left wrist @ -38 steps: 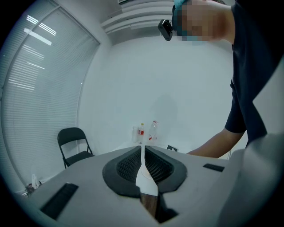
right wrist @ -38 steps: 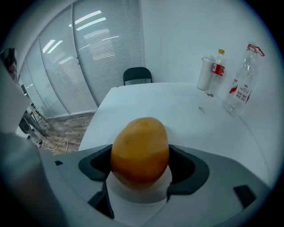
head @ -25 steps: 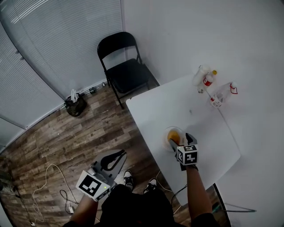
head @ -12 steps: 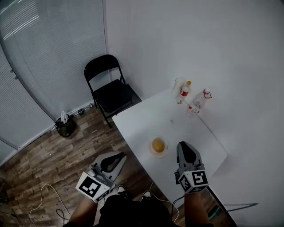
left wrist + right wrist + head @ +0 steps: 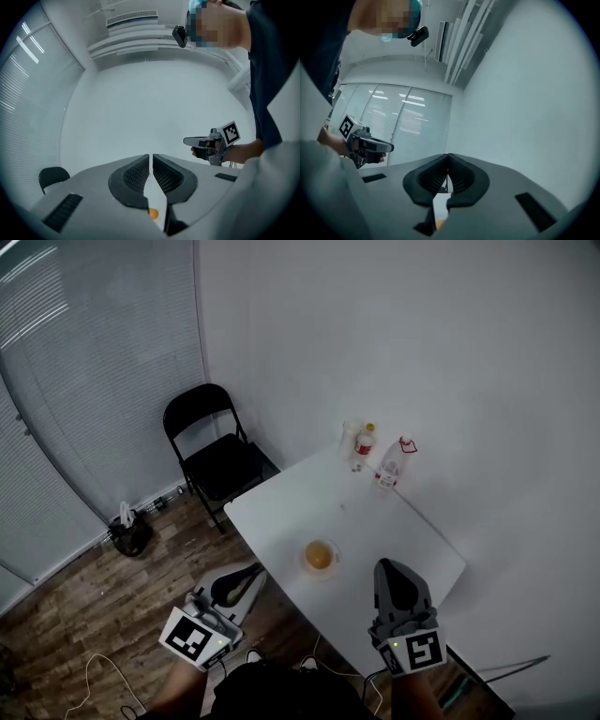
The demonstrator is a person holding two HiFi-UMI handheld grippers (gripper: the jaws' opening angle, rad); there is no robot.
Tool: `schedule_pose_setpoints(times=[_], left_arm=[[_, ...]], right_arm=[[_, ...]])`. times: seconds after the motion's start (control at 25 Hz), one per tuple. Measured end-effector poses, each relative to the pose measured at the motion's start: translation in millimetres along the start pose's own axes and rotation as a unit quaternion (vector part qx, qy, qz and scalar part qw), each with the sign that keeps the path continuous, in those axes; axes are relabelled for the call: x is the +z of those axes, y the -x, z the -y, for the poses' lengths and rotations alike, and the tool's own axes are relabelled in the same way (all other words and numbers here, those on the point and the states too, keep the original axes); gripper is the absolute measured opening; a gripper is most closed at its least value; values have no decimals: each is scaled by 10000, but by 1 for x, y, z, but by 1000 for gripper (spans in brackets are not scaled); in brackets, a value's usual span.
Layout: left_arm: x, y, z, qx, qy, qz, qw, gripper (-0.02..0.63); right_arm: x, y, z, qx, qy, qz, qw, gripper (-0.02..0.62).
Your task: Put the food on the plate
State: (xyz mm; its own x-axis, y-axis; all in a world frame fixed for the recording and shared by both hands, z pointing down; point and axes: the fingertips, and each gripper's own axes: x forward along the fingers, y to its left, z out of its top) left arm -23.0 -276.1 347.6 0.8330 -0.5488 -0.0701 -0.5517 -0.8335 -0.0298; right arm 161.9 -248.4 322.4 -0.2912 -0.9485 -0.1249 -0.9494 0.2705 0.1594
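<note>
A small clear plate (image 5: pixel 319 557) sits on the white table (image 5: pixel 281 507) with a round orange piece of food (image 5: pixel 318 558) on it. My right gripper (image 5: pixel 392 570) hovers over the table's near right corner, apart from the plate, shut with nothing in it. The right gripper view shows its pads (image 5: pixel 440 176) pressed together. My left gripper (image 5: pixel 251 570) hangs off the table's near left edge, above the floor. Its jaws are shut and empty in the left gripper view (image 5: pixel 151 158), and the orange food (image 5: pixel 153 213) peeks out below them.
Three plastic bottles (image 5: pixel 362 446) stand at the table's far corner against the white wall. A black folding chair (image 5: pixel 214 451) stands on the wood floor beyond the table's left corner. A dark bag (image 5: pixel 128 532) lies near the window blinds. Cables trail on the floor.
The right gripper drew back from over the plate toward me and its jaws closed empty. The orange food stays on the plate. The head view pulled back and up.
</note>
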Motion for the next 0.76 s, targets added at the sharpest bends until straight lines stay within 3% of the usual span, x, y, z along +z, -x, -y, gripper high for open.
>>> schedule_pose_setpoints(times=[0.76], left_arm=[[-2,16,7,173,37,-155,9997,43]], right_arm=[[-14,9,-10,189,6,-301,9994,20]])
